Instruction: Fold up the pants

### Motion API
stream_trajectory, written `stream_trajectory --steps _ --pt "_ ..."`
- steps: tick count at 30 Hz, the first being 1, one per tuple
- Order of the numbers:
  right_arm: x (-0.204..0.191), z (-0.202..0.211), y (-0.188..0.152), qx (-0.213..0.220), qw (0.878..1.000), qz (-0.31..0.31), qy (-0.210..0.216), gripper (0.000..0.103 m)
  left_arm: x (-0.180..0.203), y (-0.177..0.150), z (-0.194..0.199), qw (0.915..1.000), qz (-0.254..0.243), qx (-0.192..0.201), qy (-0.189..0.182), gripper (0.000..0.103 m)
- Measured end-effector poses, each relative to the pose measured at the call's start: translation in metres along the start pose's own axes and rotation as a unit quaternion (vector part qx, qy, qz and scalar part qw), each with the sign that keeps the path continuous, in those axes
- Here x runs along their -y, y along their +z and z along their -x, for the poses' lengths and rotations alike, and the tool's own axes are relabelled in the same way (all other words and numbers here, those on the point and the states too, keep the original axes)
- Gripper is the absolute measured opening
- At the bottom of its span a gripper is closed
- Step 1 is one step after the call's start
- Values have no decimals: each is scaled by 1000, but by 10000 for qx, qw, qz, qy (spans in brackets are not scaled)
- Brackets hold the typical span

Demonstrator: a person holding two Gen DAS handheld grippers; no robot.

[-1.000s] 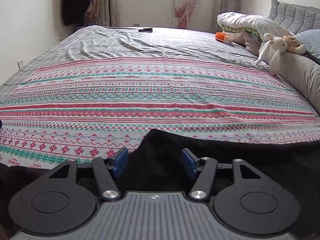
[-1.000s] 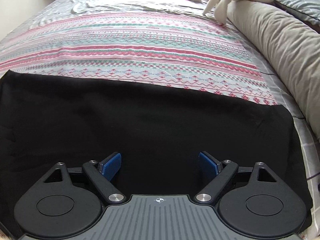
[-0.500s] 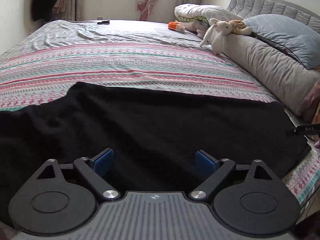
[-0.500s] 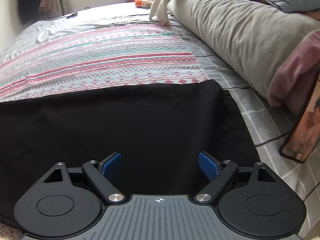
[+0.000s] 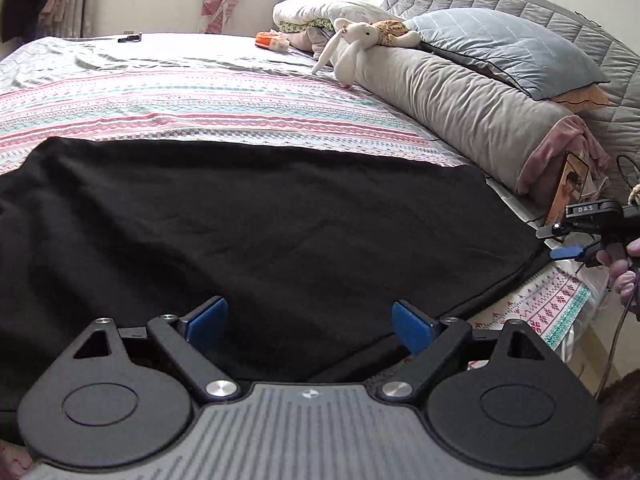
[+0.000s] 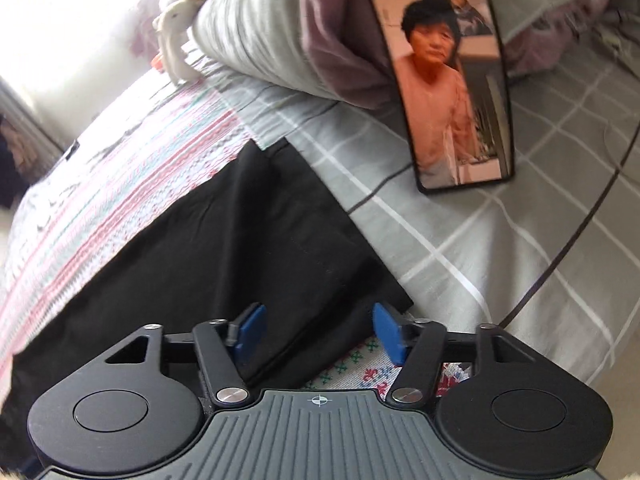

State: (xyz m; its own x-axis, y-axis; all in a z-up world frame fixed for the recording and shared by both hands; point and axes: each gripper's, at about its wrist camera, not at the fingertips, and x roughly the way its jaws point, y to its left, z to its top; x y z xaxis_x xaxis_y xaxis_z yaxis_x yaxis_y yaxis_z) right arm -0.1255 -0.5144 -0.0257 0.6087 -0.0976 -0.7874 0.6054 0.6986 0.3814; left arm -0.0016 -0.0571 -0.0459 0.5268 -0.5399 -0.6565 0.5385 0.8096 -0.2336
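Observation:
Black pants (image 5: pixel 248 232) lie flat across the near part of the patterned bedspread (image 5: pixel 200 100). My left gripper (image 5: pixel 310 322) is open and empty, low over the pants' near edge. My right gripper (image 6: pixel 316 330) is open, its fingers on either side of the right end corner of the pants (image 6: pixel 248 248), not closed on it. The right gripper also shows in the left wrist view (image 5: pixel 568 252) at the pants' right end, held by a hand.
A phone (image 6: pixel 444 76) with a lit screen leans against a long grey bolster (image 5: pixel 452 104). A white plush rabbit (image 5: pixel 352 48), a blue pillow (image 5: pixel 508 44) and folded bedding lie along the headboard side. A cable (image 6: pixel 568 240) crosses the grey checked sheet.
Both grippers swung to the right along the pants. The right gripper dropped to the pants' right end corner and tilted. The left gripper stays open over the near edge.

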Motion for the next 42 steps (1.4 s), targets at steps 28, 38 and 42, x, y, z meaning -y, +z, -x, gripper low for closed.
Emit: stream_trajectory --steps 28,38,42 --pt "-42 -12 -21 545 9759 1169 -1761 4 5 -13 -3 9995 -162 -259 -28 103" --pt "-68 -4 -24 786 9610 1679 -2053 34 4 -9 2 9993 -180 -251 189 103" --pt "-91 11 -29 1200 9589 1994 -1622 75 -7 -7 14 9987 -34 -171 476 103"
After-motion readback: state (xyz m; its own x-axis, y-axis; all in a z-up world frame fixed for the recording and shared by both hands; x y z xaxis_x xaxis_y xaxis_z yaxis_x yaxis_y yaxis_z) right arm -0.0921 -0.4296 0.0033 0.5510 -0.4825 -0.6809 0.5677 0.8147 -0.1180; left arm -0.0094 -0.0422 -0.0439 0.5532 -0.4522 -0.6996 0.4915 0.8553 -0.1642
